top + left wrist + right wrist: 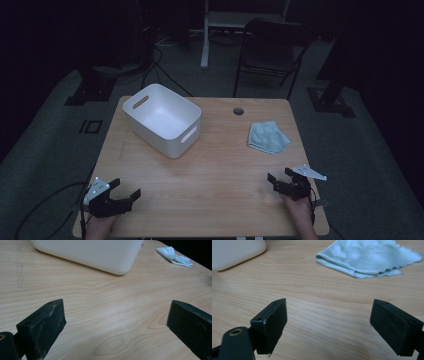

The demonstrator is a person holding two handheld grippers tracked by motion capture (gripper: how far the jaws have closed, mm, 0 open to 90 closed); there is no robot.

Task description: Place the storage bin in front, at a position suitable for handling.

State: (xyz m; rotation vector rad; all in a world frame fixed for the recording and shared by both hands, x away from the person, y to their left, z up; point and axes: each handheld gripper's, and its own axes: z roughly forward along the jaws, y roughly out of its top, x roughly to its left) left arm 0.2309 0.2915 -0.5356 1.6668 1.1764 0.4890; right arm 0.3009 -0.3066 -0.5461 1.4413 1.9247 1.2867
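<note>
Pale wooden tabletop, bare along the near edge. Rectangular white plastic bin with handle slots, far left, empty, stiff. Folded light-blue microfibre cloth far right, just ahead of the right claw: probably light, soft, floppy, best pinched at the thick folded edge. Left claw and right claw both spread wide, holding nothing.

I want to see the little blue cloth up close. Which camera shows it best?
The right gripper view: the folded cloth lies large and sharp there. The high view shows it small, and the left gripper view shows it far off in a corner.
</note>
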